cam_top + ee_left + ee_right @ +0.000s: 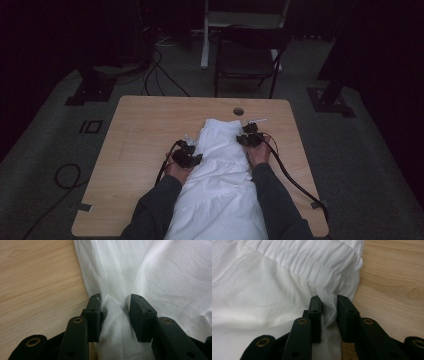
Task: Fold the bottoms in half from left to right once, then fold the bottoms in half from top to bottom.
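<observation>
Both grippers, left (192, 152) and right (248, 134), pinched the garment's (220, 170) side edges near the waistband (317, 262), seemingly ready to lift and fold it.

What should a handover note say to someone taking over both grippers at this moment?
Left gripper: shut on a bunched fold at the white garment's left edge.
Right gripper: shut on a fold at its right edge, just below the gathered waistband.
Garment lies lengthwise on the wooden table, waistband at the far end, hem toward the person.
Done: both sides gripped.
Left: probably folding; none yet.
</observation>
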A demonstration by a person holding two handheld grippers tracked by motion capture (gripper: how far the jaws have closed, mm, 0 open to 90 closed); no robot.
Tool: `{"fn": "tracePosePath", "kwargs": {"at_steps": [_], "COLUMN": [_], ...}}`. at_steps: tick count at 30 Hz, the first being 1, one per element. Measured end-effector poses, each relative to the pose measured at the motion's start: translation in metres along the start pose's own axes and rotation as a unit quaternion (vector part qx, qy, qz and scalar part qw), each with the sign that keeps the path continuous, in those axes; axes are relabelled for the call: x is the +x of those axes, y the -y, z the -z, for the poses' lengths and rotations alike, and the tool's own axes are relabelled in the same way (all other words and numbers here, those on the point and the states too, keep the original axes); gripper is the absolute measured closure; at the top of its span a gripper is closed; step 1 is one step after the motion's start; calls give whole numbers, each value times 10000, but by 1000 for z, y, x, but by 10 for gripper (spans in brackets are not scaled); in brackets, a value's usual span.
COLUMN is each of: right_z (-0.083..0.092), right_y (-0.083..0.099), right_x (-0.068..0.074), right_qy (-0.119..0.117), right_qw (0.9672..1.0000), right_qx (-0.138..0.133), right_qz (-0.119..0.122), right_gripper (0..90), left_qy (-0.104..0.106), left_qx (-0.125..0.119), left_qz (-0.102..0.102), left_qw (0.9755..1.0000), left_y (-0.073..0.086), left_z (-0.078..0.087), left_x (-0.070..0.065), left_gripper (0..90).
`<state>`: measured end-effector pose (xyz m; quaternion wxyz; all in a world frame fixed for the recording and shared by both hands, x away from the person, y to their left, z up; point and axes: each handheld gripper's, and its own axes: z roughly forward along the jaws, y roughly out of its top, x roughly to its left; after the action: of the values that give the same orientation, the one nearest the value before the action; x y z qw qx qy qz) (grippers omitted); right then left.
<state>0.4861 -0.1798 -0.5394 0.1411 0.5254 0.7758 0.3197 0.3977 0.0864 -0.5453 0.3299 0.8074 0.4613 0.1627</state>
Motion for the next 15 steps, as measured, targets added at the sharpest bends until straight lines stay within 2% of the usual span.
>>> {"fn": "tracePosePath", "kwargs": {"at_steps": [3,5,6,7,10,13,14,15], "right_z": [0,0,0,0,0,-1,-1,-1], "right_y": [0,-1,-1,-1,-1,-1,-1,-2], "right_x": [0,0,0,0,0,-1,-1,-1], "right_qy": [-2,5,6,1,-1,-25,-27,-30], "right_qw": [10000,10000,10000,10000,10000,10000,10000,10000], "right_qx": [16,20,23,20,16,7,8,15], "right_qz": [3,4,3,-3,-12,-22,-21,-35], "right_gripper": [738,738,738,739,742,746,746,746], "left_qy": [111,191,222,237,229,200,200,232], "left_qx": [121,195,241,228,-25,-265,-265,-282], "left_qz": [16,46,105,81,120,322,322,415], "left_qw": [9999,9996,9994,9994,9997,9989,9989,9985], "left_y": [-1,-4,-7,-10,-25,-48,-48,-55], "left_z": [2,2,2,3,9,11,11,8], "left_x": [-1,0,1,3,8,19,19,24], "left_gripper": [600,523,498,498,438,391,388,388]}}
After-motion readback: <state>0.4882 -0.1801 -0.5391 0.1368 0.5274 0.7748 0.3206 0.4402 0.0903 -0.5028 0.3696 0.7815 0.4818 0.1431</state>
